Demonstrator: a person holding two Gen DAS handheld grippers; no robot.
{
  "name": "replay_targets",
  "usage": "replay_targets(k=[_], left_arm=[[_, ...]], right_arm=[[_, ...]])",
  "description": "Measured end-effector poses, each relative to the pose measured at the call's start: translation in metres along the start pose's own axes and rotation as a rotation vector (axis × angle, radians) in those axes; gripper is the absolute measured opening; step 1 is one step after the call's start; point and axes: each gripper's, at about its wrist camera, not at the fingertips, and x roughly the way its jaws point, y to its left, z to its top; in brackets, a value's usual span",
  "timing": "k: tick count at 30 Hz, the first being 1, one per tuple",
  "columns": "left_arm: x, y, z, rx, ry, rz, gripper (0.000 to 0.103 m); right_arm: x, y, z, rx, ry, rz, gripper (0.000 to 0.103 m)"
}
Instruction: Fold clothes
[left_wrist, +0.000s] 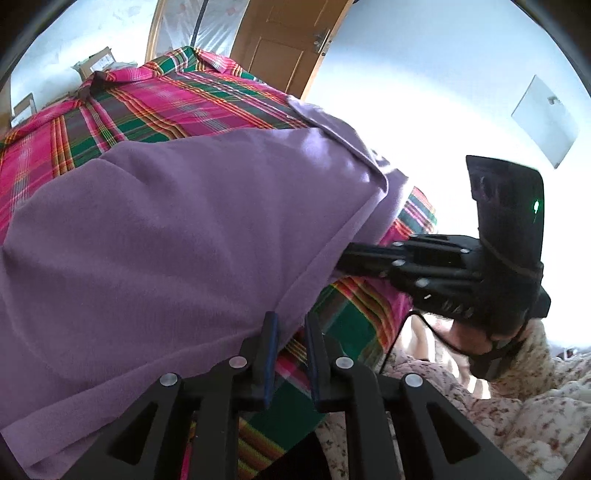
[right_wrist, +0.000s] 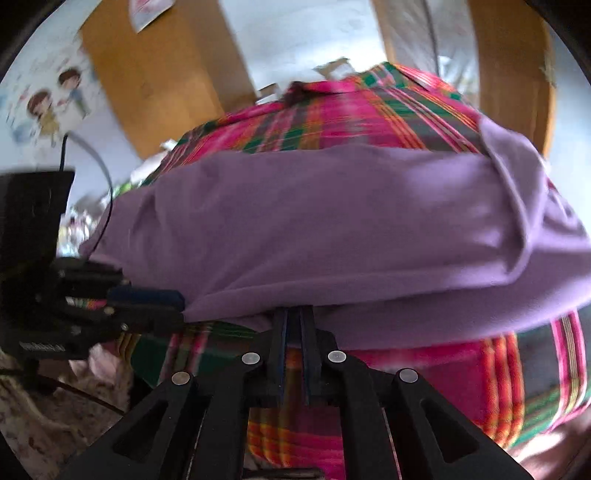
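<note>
The purple garment (left_wrist: 177, 229) covers the near part of the plaid cloth (left_wrist: 155, 103); the far part lies bare. The right claw (left_wrist: 354, 258) blocks the garment's right edge, apparently reaching under it.

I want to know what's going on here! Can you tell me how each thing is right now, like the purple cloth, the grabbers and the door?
Purple garment: spread over the plaid cover, near edge lifted.
Left hand-held gripper: fingers slightly apart at the garment's edge.
Right hand-held gripper: nearly closed, tips under the garment's edge.
Plaid cover: lying flat beneath the garment.
Wooden door: appears shut.
</note>
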Motion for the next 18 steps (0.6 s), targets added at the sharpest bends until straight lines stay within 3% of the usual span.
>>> replay_targets(k=[10, 14, 18], left_arm=[[-0.030, 0.022, 0.006, -0.055, -0.092, -0.012, 0.014], [-0.031, 0.026, 0.008, -0.051, -0.093, -0.014, 0.014], [-0.028, 0.031, 0.011, -0.044, -0.072, -0.008, 0.014]], right_arm=[[0.025, 0.020, 0.018, -0.022, 0.053, 0.113, 0.009], [0.034, 0.027, 0.024, -0.028, 0.072, 0.146, 0.008], [0.041, 0.049, 0.017, -0.058, 0.109, 0.241, 0.009]])
